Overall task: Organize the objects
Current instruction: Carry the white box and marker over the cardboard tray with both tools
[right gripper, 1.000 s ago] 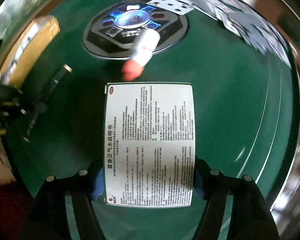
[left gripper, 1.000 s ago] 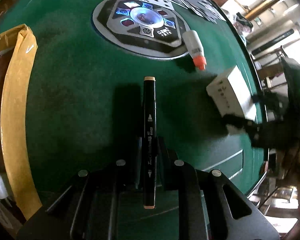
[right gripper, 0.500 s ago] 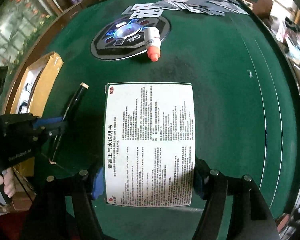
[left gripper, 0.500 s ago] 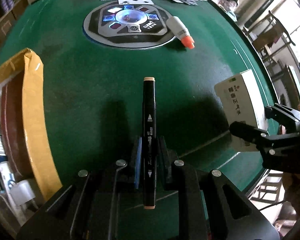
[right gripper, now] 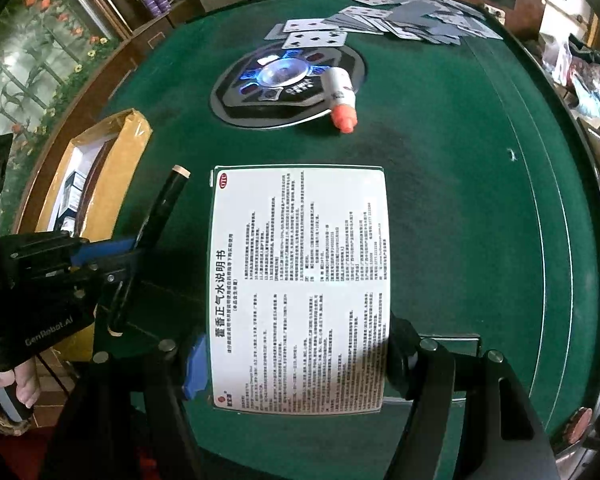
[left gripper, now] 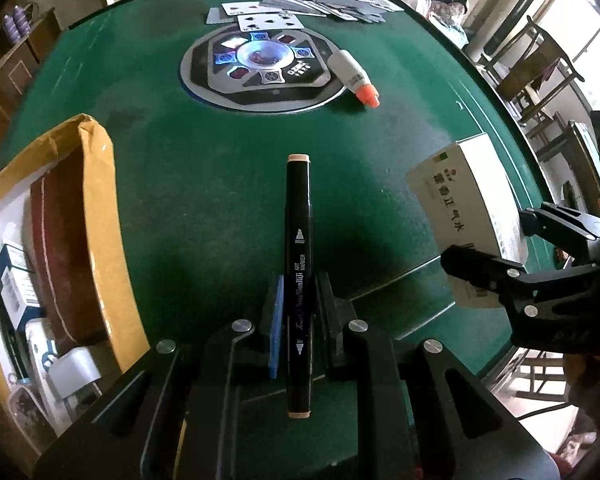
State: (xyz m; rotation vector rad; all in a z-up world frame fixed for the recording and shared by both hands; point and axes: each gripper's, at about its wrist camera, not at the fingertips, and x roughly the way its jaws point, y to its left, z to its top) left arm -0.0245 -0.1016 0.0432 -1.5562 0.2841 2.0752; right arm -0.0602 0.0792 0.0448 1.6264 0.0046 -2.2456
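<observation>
A: Both hands have lifted and rolled. The left gripper [left gripper: 298,304] stays clamped on the black marker [left gripper: 298,240], and the right gripper [right gripper: 296,356] on the white medicine box [right gripper: 300,280].

B: So 2 things now hang above the green table [left gripper: 204,168]. The cardboard box [left gripper: 96,200] at 9 o'clock has come nearer; probably they go there.

A: At 12 o'clock, farther, the orange-capped bottle [left gripper: 354,76] and the playing cards [left gripper: 320,4] remain.

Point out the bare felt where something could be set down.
Free: the green table right of the glue bottle, and the stretch between the cardboard box and the round centre console. Crowded: the far edge, under scattered playing cards.
</observation>
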